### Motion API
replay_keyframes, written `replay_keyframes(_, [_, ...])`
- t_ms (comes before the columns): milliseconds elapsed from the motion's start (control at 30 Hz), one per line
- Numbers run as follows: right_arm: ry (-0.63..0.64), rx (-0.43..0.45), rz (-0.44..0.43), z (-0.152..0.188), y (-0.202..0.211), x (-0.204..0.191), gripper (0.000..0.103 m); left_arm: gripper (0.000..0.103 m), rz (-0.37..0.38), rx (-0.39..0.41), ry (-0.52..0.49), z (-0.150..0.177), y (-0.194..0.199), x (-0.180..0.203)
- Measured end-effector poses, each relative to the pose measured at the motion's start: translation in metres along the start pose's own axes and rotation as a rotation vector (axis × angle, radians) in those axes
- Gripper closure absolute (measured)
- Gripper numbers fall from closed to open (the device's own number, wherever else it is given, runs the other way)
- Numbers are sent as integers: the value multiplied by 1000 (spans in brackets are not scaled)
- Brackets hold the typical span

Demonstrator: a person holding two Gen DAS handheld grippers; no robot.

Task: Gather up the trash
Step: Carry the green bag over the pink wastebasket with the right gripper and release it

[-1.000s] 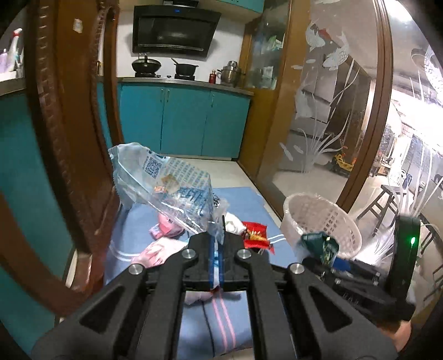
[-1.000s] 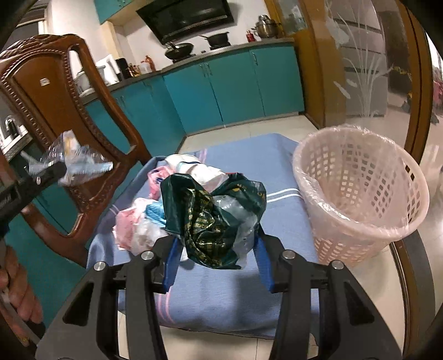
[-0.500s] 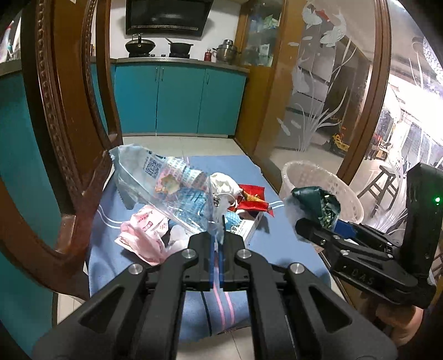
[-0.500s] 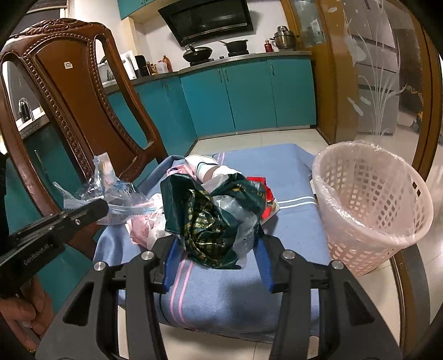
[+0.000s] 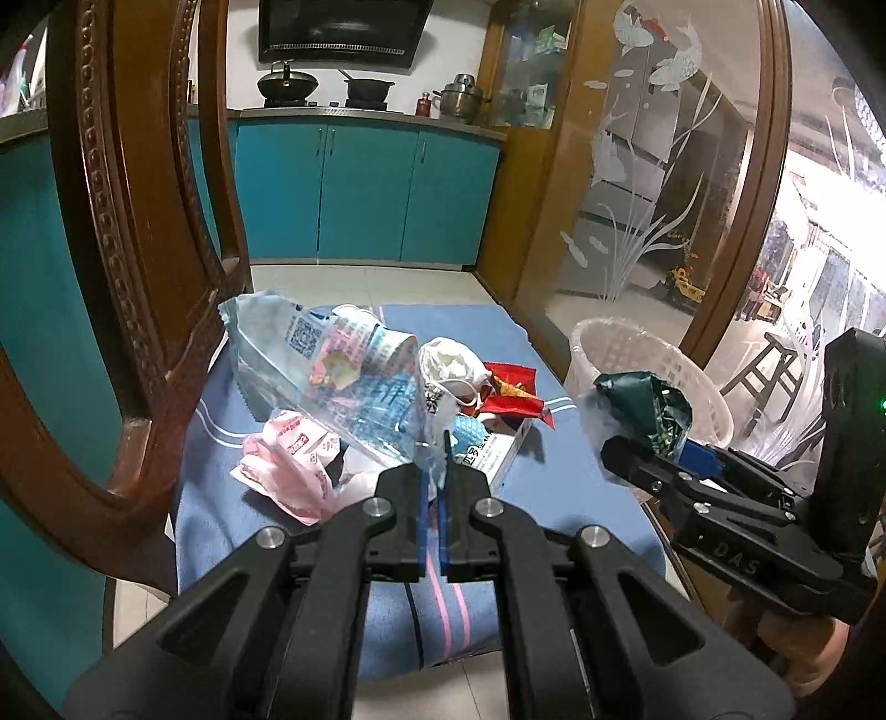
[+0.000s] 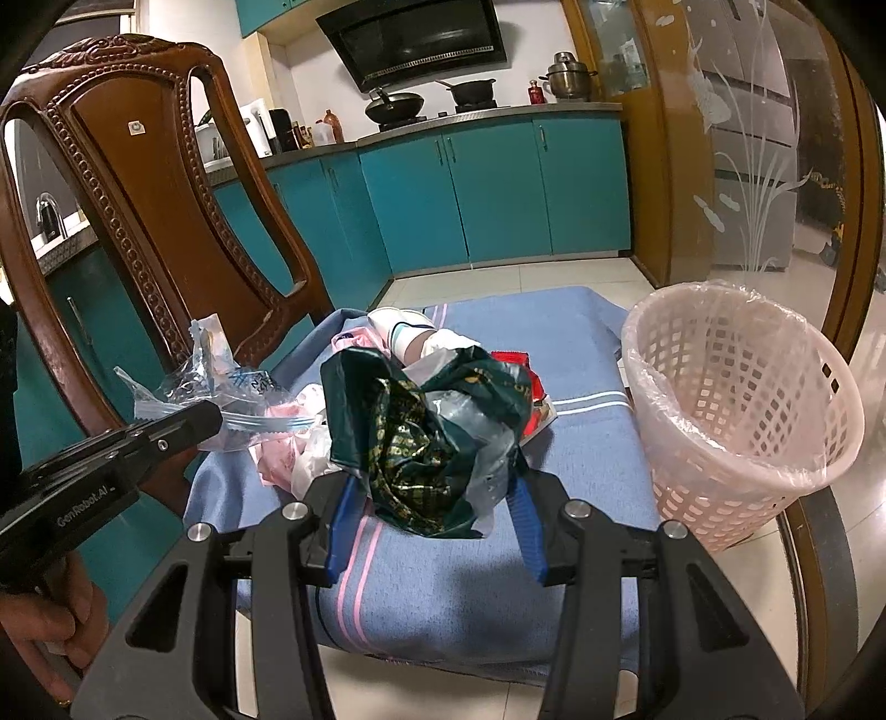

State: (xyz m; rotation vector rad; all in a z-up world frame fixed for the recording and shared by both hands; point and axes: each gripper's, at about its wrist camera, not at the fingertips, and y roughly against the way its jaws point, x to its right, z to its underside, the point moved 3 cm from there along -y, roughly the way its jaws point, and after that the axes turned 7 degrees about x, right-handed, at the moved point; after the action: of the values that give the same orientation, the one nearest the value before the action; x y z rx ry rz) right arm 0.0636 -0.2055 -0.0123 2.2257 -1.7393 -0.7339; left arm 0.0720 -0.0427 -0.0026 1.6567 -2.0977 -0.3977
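Kitchen with teal cabinets (image 5: 365, 194), black range hood (image 6: 412, 39) over pots, carved wooden chair (image 6: 138, 221), pale tiled floor (image 6: 515, 279), etched glass door (image 5: 653, 183), blue striped cloth (image 6: 554, 332).

Glossy clear plastic wrapper (image 5: 332, 376), crinkled green foil bag (image 6: 426, 437), matt blue cloth (image 6: 576, 354), perforated plastic basket (image 6: 742, 421), carved varnished wood chair (image 6: 138, 183).

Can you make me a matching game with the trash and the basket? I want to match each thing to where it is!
Things:
1. clear printed wrapper
2. dark green wrapper
3. pink crumpled wrapper
4. pink basket

Places:
A. lying on the blue cloth
B. pinched in the left gripper
C. standing right of the cloth
D. held in the right gripper

Pairs: 1-B, 2-D, 3-A, 4-C
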Motion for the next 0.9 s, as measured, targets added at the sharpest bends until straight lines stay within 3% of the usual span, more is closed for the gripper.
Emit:
replay_keyframes(667, [6, -1, 4, 0, -1, -1, 56, 100, 10, -23, 36, 4, -4, -3])
replay_keyframes(800, [13, 44, 33, -9, 3, 8, 56, 100, 9, -17, 38, 4, -3, -3])
replay_keyframes(900, [9, 99, 106, -26, 8, 33, 56, 99, 2, -6, 35, 5, -1, -3])
